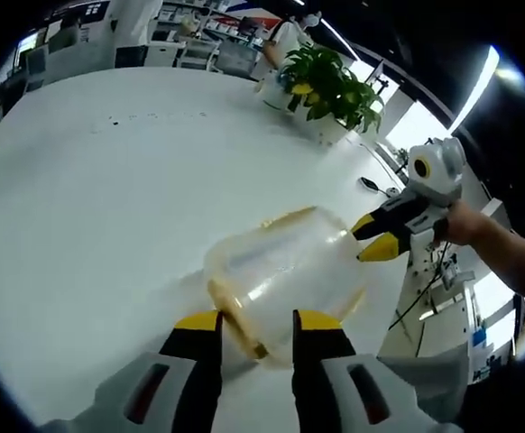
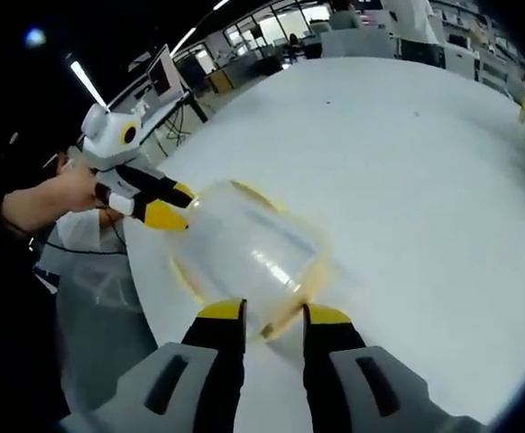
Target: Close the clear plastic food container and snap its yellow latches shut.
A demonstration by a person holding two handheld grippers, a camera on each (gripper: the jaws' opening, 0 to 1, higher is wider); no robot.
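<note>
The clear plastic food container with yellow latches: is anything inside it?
Apparently empty: the clear plastic food container shows only white table through its blurred walls.

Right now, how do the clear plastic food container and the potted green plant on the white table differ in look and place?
The clear plastic food container is see-through with yellow trim and blurred; the potted green plant is leafy, opaque and sharp. The container lies between the left gripper and the right gripper; the plant stands near the table's far edge, away from both. Both rest on the white table.
</note>
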